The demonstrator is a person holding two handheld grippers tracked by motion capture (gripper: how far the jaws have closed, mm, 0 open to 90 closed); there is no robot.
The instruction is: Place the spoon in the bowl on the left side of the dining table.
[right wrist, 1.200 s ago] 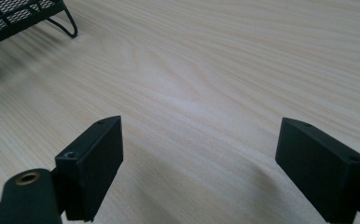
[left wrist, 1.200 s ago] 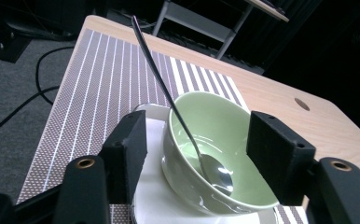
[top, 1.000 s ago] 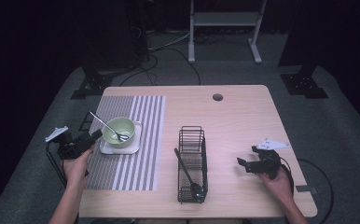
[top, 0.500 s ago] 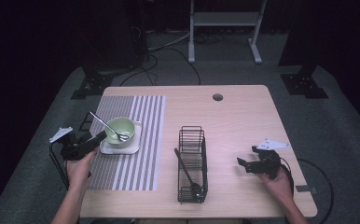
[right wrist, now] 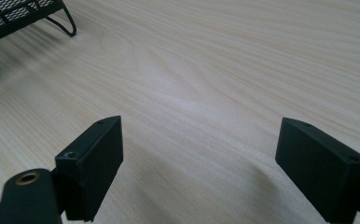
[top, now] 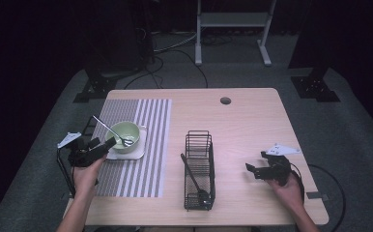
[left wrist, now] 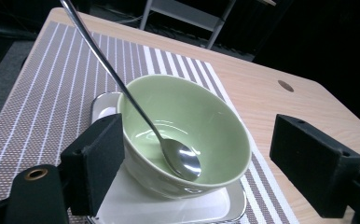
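Note:
A pale green bowl [top: 124,136] [left wrist: 187,135] stands on a small white square tray [top: 135,152] [left wrist: 159,210] on the striped placemat [top: 136,145]. A metal spoon [top: 109,128] [left wrist: 136,107] leans in the bowl, handle up toward the far left. My left gripper [top: 108,144] [left wrist: 199,161] is open, its jaws either side of the bowl's near wall without touching it. My right gripper [top: 250,169] [right wrist: 201,163] is open over bare wood near the table's right front, nothing between its jaws.
A black wire basket [top: 199,166] [right wrist: 24,16] stands mid-table with a dark utensil [top: 193,178] lying in it. A cable hole [top: 225,100] [left wrist: 285,86] sits near the far edge. The wooden table [top: 252,125] ends close beside each hand; cables trail off both sides.
My left gripper has moved toward the bowl, so its jaws now straddle the near side. The right gripper has stayed put.

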